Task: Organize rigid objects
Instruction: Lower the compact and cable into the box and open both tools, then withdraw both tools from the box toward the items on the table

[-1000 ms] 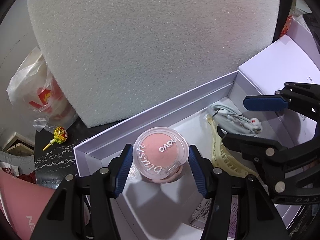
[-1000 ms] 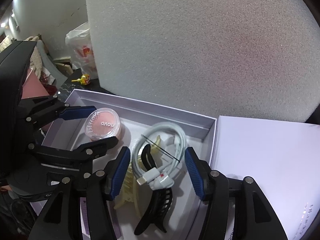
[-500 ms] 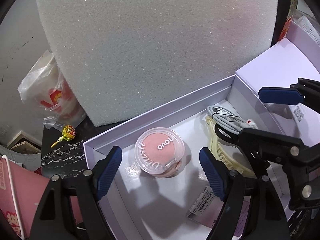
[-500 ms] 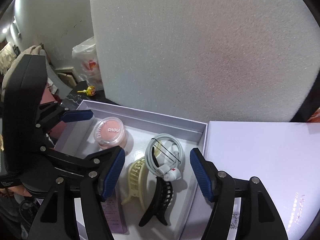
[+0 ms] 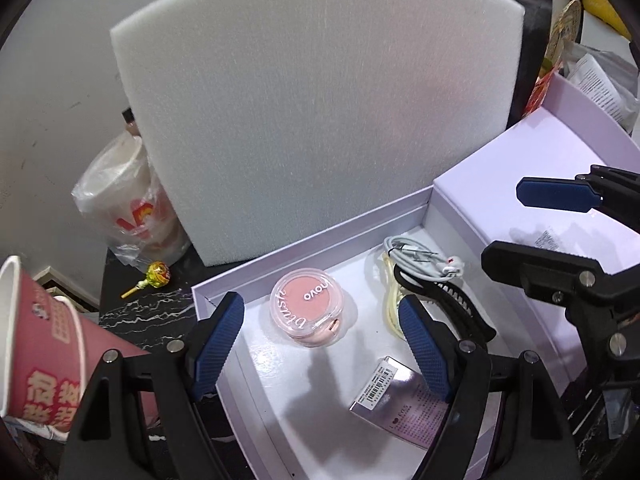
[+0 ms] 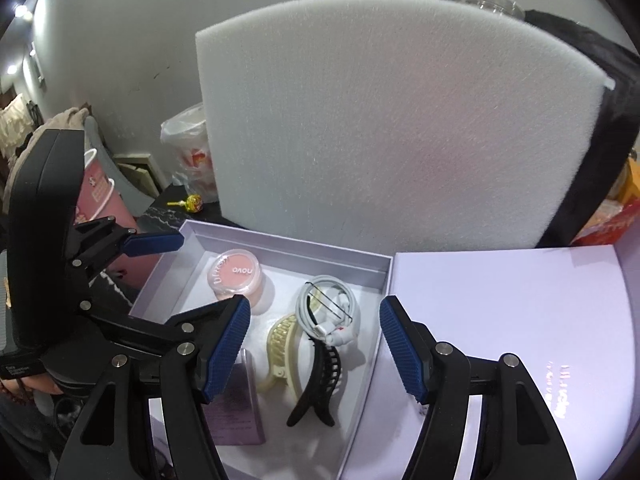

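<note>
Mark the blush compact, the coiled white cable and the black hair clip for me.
blush compact (image 5: 306, 307): left wrist view, centre of its clear lid.
coiled white cable (image 6: 326, 307): right wrist view, on the coil's left loop.
black hair clip (image 6: 320, 384): right wrist view, middle of its body.

Left tool (image 5: 320, 344) spread wider since a second ago, its pads drawn off the blush compact (image 5: 306, 308), which lies free in the box (image 5: 312, 248). Right tool (image 6: 316, 344) also widened and lifted away from the coiled cable (image 6: 326, 308). Both views sit higher; a red paper cup (image 5: 36, 344) now shows at left.
</note>
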The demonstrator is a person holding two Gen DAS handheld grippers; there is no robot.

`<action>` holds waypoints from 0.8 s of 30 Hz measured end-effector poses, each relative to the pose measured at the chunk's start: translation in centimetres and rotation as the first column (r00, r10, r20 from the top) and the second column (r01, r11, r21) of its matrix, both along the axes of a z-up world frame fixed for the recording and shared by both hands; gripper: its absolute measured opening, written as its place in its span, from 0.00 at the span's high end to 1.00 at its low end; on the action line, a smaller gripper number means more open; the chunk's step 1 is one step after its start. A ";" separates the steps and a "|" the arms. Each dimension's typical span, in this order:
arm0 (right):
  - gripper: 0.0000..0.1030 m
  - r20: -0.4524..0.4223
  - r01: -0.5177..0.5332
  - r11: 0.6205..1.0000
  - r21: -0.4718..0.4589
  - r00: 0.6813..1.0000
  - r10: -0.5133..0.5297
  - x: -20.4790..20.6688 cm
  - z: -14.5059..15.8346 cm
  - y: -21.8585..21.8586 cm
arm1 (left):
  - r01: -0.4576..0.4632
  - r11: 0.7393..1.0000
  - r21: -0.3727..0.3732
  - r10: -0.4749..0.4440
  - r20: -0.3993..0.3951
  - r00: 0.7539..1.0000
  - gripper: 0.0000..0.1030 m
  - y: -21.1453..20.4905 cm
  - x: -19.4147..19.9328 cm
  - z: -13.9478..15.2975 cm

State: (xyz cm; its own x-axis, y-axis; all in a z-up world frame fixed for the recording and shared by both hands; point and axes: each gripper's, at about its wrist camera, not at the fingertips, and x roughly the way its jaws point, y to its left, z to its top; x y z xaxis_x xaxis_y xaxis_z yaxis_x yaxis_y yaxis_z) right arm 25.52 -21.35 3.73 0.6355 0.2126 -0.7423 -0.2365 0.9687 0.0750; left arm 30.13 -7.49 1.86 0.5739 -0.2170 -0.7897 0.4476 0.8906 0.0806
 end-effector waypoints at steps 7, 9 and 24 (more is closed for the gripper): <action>0.34 0.049 0.009 1.000 -0.009 0.999 -0.009 -2.0 2.3 -0.2 | -0.032 1.000 0.001 0.031 0.053 0.998 0.23 -0.1 -2.0 1.6; 0.34 0.064 0.012 1.000 -0.017 0.998 -0.011 -2.7 2.7 -0.1 | -0.036 0.999 -0.002 0.036 0.063 0.997 0.23 0.2 -2.6 2.6; 0.28 0.137 0.018 1.000 -0.022 0.990 -0.014 -8.6 5.6 -0.3 | -0.053 0.998 -0.017 0.055 0.146 0.988 0.23 1.3 -9.8 6.5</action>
